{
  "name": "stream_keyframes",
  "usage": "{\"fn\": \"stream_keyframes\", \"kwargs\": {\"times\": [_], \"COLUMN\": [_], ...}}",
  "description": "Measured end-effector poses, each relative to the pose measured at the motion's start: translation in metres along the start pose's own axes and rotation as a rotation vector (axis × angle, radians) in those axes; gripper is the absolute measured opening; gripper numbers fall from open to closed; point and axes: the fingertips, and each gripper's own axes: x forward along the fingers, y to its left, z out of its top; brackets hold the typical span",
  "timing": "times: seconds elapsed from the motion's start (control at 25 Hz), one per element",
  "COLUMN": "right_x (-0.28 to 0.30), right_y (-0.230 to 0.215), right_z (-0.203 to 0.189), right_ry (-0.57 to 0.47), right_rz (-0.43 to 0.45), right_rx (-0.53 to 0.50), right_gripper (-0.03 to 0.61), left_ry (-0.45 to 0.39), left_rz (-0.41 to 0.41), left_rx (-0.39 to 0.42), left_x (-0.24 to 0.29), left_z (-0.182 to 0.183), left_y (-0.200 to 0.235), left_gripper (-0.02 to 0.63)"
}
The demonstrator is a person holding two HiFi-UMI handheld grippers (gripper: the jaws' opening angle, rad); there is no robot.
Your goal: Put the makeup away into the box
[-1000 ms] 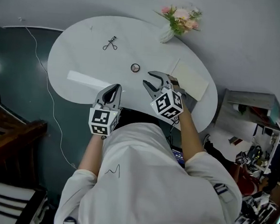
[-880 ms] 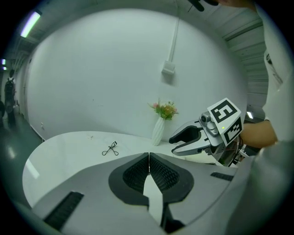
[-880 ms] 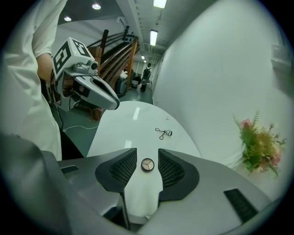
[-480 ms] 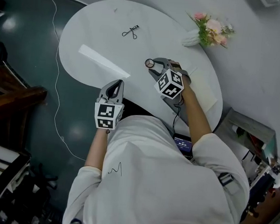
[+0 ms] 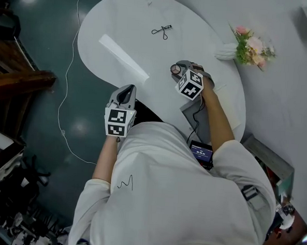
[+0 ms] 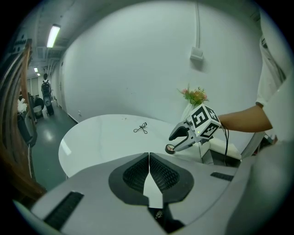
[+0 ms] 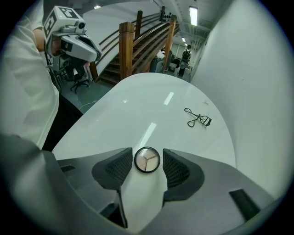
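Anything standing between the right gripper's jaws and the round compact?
Nothing visible. The right gripper has just been opening its jaws; they stand apart with the round compact between them on the white table, a bare gap on either side. The eyelash curler lies well beyond, out of the way.

Furniture: glossy white table with a rounded oval top [image 5: 149, 21], set against a plain white wall [image 6: 128, 69]. Dark teal shiny floor [image 5: 49, 128] shows patches of ceiling glare. Brown wooden staircase with thick posts and slanted rails [image 7: 133, 46] rises beyond the table's far end. Long ceiling strip light [image 7: 193, 16] is lit. Small white wall box on a vertical conduit [image 6: 196, 54] sits above a white vase of pink flowers [image 5: 249, 45].
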Motion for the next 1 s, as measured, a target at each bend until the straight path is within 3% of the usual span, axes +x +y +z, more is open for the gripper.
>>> {"fn": "stream_keyframes", "kwargs": {"times": [0.24,0.48,0.76,1.0], "right_x": [0.021,0.028,0.004,-0.025], "right_y": [-0.001,0.003,0.006,0.008], "right_z": [-0.01,-0.018,0.006,0.035], "right_ry": [0.036,0.064,-0.028,-0.159], "right_rz": [0.027,0.031,-0.009,-0.071], "right_rx": [0.035,0.095,0.176,0.323], "right_gripper": [0.232,0.213,0.213,0.212], "left_ry": [0.011,0.017,-0.004,-0.008], "left_rz": [-0.004,-0.012,-0.045,-0.102], "left_rx": [-0.008,-0.004,0.024,0.065], "left_x": [0.001,-0.006,-0.006,0.0], "left_z": [-0.003,-0.007,0.002,0.008], "left_y": [-0.002,-0.001,-0.001,-0.012], "left_gripper": [0.021,0.021,0.021,0.021]}}
